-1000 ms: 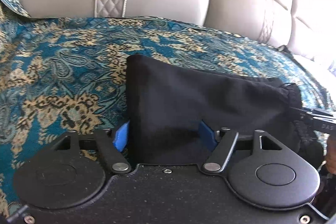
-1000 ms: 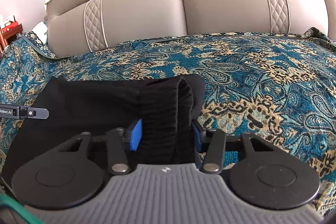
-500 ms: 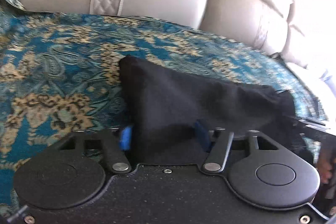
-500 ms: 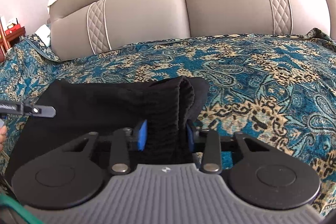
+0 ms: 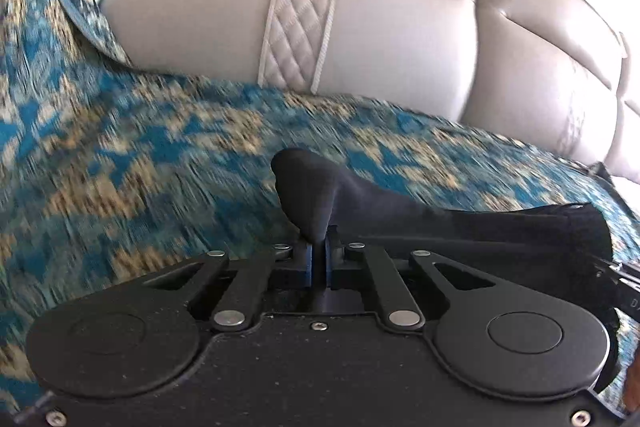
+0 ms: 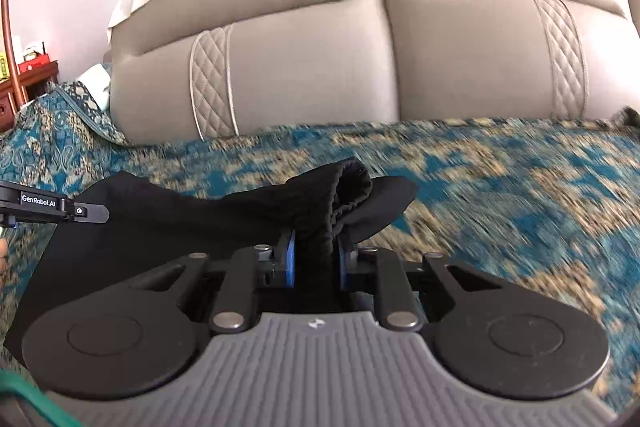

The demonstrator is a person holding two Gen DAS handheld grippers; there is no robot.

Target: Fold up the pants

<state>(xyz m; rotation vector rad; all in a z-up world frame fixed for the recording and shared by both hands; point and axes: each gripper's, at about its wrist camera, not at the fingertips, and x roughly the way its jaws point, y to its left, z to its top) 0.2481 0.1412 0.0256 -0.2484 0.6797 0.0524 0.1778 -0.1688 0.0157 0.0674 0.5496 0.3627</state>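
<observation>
Black pants [image 6: 168,227] lie on the patterned bedspread [image 6: 500,195]. Left gripper [image 5: 318,263], at 9 o'clock, and right gripper [image 6: 314,259], at 3 o'clock, are each clamped on a bunched pants edge.

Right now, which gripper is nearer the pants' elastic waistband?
Right. The right gripper is shut on the gathered waistband; the left gripper pinches the pants' opposite end.
</observation>
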